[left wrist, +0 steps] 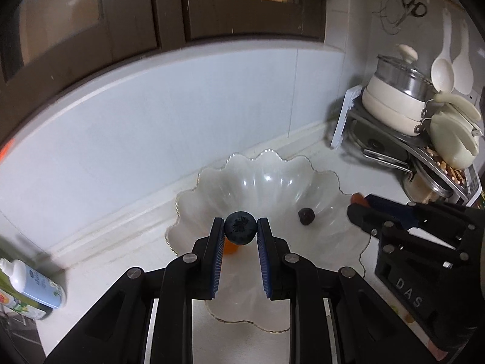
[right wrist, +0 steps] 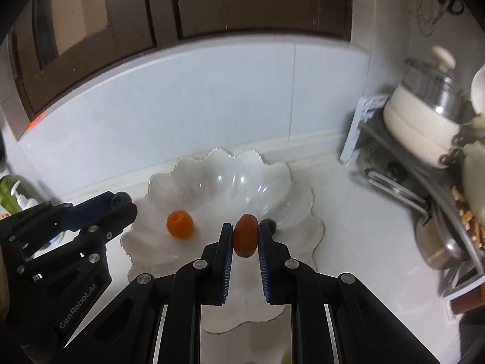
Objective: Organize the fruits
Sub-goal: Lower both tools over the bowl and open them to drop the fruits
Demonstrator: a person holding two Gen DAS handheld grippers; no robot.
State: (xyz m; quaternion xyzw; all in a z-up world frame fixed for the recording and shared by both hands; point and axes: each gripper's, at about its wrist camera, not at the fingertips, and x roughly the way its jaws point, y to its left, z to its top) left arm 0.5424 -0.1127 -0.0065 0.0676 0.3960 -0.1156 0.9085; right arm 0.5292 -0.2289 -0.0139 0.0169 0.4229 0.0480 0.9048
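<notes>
Left claw (left wrist: 239, 227): clamped on blueberry (left wrist: 239, 232). Right claw (right wrist: 245, 232): clamped on red tomato (right wrist: 245, 240). Both over glass bowl (left wrist: 194, 179); best lowered near bowl floor before releasing gently.

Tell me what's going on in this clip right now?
A person is sorting small fruit into a scalloped glass bowl with two handheld grippers. The left gripper pinches a blueberry over the bowl; the right gripper holds a reddish-orange cherry tomato. An orange fruit and a dark one already lie inside.
</notes>
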